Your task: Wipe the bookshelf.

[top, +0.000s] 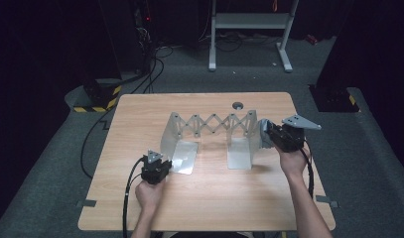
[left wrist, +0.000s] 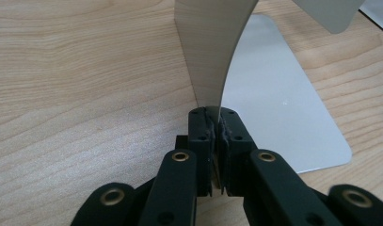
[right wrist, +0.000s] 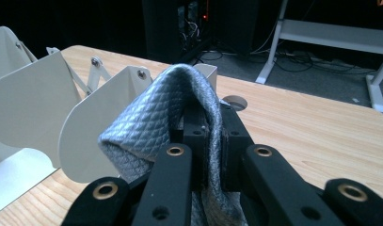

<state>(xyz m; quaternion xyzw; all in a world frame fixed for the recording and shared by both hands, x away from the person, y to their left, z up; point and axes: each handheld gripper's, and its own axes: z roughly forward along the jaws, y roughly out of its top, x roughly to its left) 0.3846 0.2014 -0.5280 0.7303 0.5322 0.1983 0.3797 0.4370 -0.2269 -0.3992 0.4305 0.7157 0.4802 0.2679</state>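
A pale metal rack with a scissor lattice [top: 212, 124] stands on the wooden table [top: 140, 114], an upright end plate on a flat foot at each side. My left gripper [top: 156, 161] is shut on the near edge of the left end plate [left wrist: 209, 52], its jaws pinching the thin sheet just above the foot [left wrist: 283, 108]. My right gripper [top: 269, 136] hovers above the table beside the right end plate [top: 250, 130], shut on a grey quilted cloth [right wrist: 154, 125]. The cloth drapes over the jaws and hangs down in front of them, next to the plate [right wrist: 92, 139].
A round hole [top: 237, 105] sits near the table's far edge. Beyond the table stand a white frame [top: 249, 29] and dark cabinets on the grey floor, with cables trailing down the left side. Bare tabletop lies in front of the rack.
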